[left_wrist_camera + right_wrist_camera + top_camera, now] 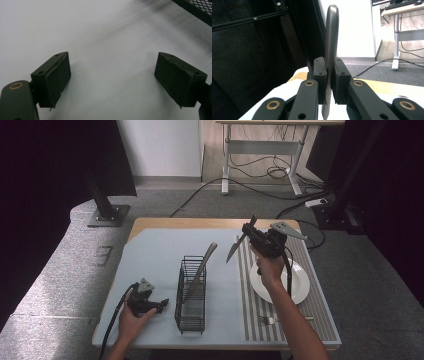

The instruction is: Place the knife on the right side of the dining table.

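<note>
My right gripper (248,233) is raised above the table and shut on a table knife (235,247), whose blade points down and to the left over the edge of the striped placemat (320,320). In the right gripper view the knife (331,37) stands upright, clamped between the two pads of that gripper (329,75). A black wire basket (192,295) stands mid-table with a long metal utensil (202,267) leaning out of it. My left gripper (162,304) rests on the table left of the basket, open (112,77), with nothing between its pads.
A white plate (302,290) lies on the striped placemat, partly behind the right forearm. A fork (270,320) lies near the placement's front edge. A corner of the basket (197,10) shows ahead of the left gripper. Cables and a desk frame are beyond the table.
</note>
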`<action>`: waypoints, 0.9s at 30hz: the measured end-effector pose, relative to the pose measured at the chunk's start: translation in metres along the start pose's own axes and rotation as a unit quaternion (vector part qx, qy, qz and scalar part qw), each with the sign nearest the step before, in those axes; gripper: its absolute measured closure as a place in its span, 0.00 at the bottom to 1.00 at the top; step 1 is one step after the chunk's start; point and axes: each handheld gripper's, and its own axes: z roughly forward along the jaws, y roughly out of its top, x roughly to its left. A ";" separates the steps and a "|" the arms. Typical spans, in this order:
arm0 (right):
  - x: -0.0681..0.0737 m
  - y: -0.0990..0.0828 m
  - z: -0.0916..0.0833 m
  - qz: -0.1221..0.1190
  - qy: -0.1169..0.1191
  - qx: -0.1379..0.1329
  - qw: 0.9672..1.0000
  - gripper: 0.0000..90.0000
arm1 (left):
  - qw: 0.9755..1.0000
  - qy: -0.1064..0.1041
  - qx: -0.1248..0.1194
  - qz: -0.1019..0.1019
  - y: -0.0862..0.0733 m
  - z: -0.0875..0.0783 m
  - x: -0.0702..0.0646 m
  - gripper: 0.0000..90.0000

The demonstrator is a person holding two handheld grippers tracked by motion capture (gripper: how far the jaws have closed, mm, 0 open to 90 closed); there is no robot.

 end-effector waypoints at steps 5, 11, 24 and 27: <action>-0.011 -0.007 0.010 0.012 -0.007 0.006 1.000 0.92 | 1.000 0.000 0.000 0.000 0.000 0.000 0.000 0.14; -0.023 -0.013 0.022 0.018 -0.018 0.008 1.000 0.92 | 1.000 0.000 0.000 0.000 0.000 0.000 0.000 0.14; -0.056 -0.025 0.050 0.039 -0.059 0.004 0.998 0.92 | 1.000 0.000 0.001 0.001 0.000 0.000 0.000 0.14; -0.063 -0.026 0.055 0.038 -0.068 0.007 0.997 0.92 | 1.000 0.000 0.001 0.001 0.000 0.000 0.000 0.14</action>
